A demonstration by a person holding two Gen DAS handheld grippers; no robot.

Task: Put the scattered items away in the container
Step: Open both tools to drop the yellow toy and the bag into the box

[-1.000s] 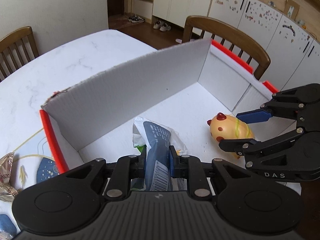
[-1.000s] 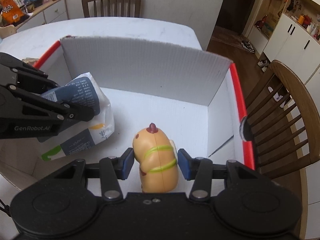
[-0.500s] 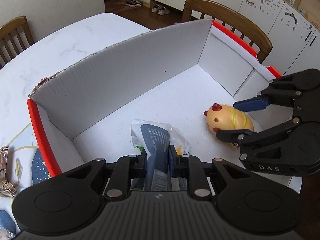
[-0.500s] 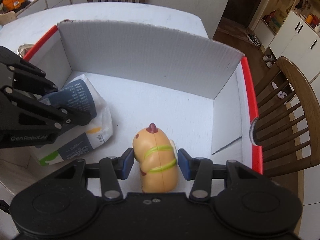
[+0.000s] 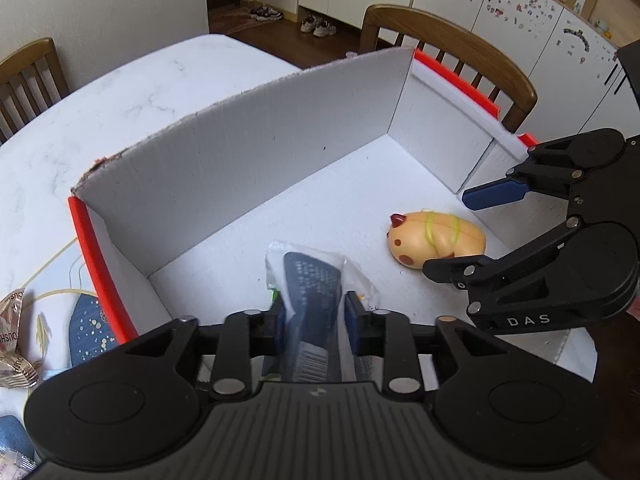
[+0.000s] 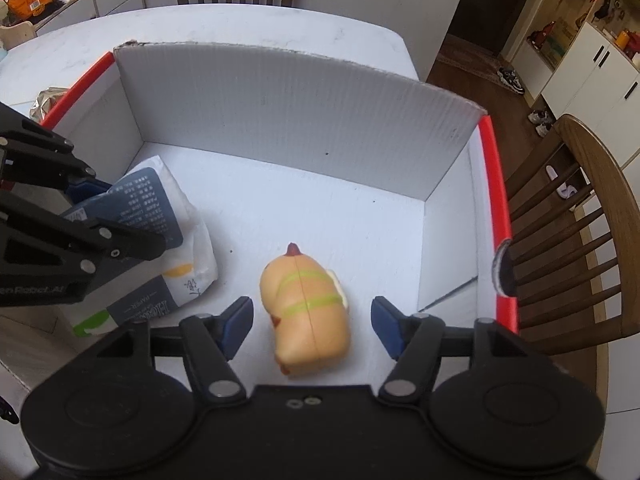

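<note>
Right tongs (image 6: 312, 322) spread wide, blue pads clear of the yellow toy (image 6: 306, 306) lying loose between them on the floor of the white box (image 6: 304, 104); a second ago clamped on that toy, now let go. Left tongs (image 5: 316, 312) pinched on the blue-and-white packet (image 5: 310, 280), hanging low inside the box, just left of the toy. Packet's lower end hidden behind the left tongs' body; print too small to read.

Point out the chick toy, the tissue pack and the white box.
chick toy (image 6: 306, 312), right wrist view, middle of its back.
tissue pack (image 6: 160, 208), right wrist view, dark printed panel.
white box (image 6: 280, 100), right wrist view, far wall.
</note>
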